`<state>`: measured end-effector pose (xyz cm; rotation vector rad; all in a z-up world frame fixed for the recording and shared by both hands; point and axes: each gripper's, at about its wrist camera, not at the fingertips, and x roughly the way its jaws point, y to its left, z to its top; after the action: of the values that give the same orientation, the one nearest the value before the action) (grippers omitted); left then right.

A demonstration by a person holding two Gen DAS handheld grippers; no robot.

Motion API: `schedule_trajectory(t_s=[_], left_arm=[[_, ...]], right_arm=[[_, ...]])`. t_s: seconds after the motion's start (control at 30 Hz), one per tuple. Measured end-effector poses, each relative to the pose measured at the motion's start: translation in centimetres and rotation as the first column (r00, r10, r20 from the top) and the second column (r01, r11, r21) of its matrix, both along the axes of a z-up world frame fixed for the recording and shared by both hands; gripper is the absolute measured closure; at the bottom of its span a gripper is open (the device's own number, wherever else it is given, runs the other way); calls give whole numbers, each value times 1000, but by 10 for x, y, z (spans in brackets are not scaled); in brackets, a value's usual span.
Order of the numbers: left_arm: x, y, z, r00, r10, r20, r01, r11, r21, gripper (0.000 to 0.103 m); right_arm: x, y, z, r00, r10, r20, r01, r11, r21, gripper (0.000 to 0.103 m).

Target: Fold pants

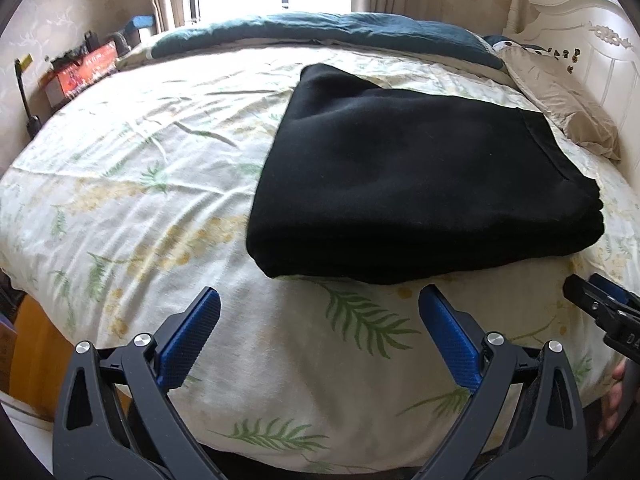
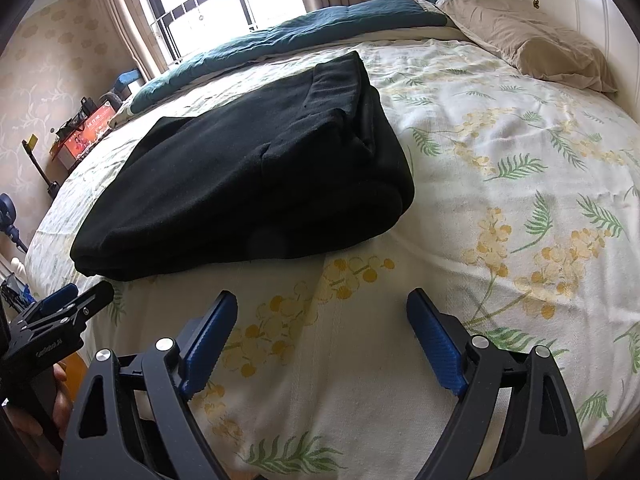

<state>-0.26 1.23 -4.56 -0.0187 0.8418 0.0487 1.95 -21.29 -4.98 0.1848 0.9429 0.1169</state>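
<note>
The black pants (image 1: 420,176) lie folded into a thick rectangle on the floral bedsheet (image 1: 140,184). In the right wrist view the pants (image 2: 256,184) sit to the upper left on the sheet (image 2: 500,184). My left gripper (image 1: 320,300) hovers open just short of the pants' near edge, nothing between its blue pads. My right gripper (image 2: 322,300) is open too, over bare sheet to the right of the pants. Each gripper shows in the other's view: the right gripper (image 1: 580,288) at the right edge, the left gripper (image 2: 86,294) at the lower left.
A dark teal quilt (image 1: 320,30) lies along the far side of the bed. A beige pillow (image 2: 528,44) rests by the white headboard (image 1: 592,48). A cluttered side table with a red box (image 1: 86,68) stands at the left by the window. A hand (image 1: 612,400) shows at the lower right.
</note>
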Motion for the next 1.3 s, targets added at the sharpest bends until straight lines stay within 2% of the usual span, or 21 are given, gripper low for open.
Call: schedule_trajectory(t_s=[0.23, 0.4, 0.57, 0.8, 1.3], left_arm=[[-3, -8, 0, 1000, -8, 15, 7, 998, 68, 4], [-4, -11, 0, 1000, -13, 21, 12, 998, 67, 4], [-1, -11, -3, 999, -20, -25, 21, 999, 32, 4], [2, -9, -4, 999, -9, -40, 9, 1000, 19, 4], [1, -15, 2, 1000, -21, -8, 21, 997, 71, 4]], right_arm=[[0, 0, 0, 1000, 1, 1, -1, 1000, -1, 17], [0, 0, 0, 1000, 1, 1, -1, 1000, -1, 17], [0, 0, 0, 1000, 1, 1, -1, 1000, -2, 17], [-1, 0, -1, 1000, 2, 2, -2, 1000, -3, 17], [-3, -1, -2, 1000, 19, 11, -19, 1000, -21, 17]])
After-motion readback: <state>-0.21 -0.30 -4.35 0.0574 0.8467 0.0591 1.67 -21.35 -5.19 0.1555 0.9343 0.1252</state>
